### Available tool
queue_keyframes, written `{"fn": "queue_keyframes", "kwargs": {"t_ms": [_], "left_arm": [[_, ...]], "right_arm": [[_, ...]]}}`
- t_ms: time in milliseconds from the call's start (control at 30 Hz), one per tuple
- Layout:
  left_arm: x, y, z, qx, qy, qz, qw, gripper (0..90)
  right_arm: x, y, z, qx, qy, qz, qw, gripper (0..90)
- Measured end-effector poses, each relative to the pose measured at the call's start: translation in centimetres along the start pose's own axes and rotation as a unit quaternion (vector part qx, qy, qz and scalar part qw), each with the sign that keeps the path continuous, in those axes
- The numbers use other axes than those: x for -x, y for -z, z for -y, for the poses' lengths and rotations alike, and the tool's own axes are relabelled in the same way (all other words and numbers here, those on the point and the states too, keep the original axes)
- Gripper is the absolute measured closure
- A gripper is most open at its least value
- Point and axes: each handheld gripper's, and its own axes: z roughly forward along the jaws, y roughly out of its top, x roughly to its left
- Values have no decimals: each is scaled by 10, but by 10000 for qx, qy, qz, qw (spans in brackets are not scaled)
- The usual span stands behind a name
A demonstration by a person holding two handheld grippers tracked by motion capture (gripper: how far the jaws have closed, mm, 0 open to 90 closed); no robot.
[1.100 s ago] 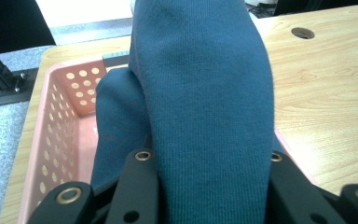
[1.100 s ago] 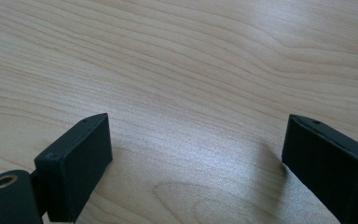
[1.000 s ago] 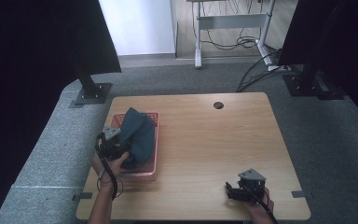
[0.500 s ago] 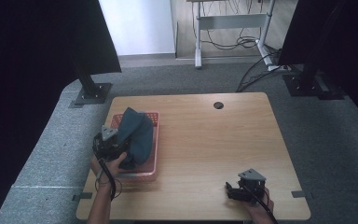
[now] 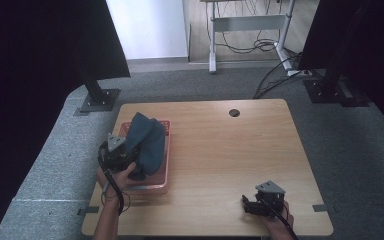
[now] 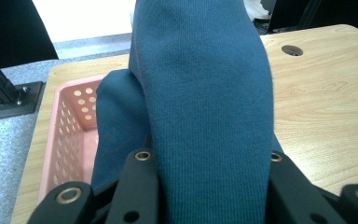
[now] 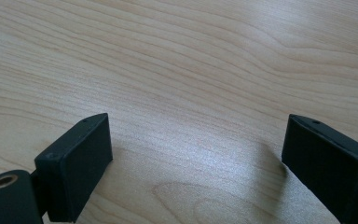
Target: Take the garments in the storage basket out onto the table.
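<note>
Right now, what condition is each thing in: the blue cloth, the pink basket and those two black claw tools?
Blue cloth: bunched, clamped and lifted, its lower part in the basket.
Pink basket: upright on the table, holding part of the cloth.
Left gripper: shut on the cloth.
Right gripper: open, nothing between its jaws, over bare table.

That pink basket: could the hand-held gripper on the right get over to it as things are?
Probably yes. The right hand-held gripper rests open on the bare table, with nothing between it and the pink basket. But the left hand-held gripper holds a blue cloth above it.
</note>
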Motion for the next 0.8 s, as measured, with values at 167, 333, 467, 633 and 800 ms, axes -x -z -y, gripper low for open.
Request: {"fn": "queue_keyframes", "kwargs": {"t_ms": [167,333,467,633,800], "left_arm": [[2,3,-3,73,0,29,10000,709],[3,5,-6,112,-14,61,9999,709],[5,6,-8,142,-8,92,9999,709],[6,6,-9,154,-11,117,9998,709],[8,8,-11,187,-10,157,9997,709]], "right_arm": [[0,0,0,0,-4,-1,10000,80],[0,0,0,3,2,5,10000,81],[0,0,0,4,5,7,10000,81],[0,0,0,4,4,5,10000,81],[0,0,0,4,4,5,10000,81]]}}
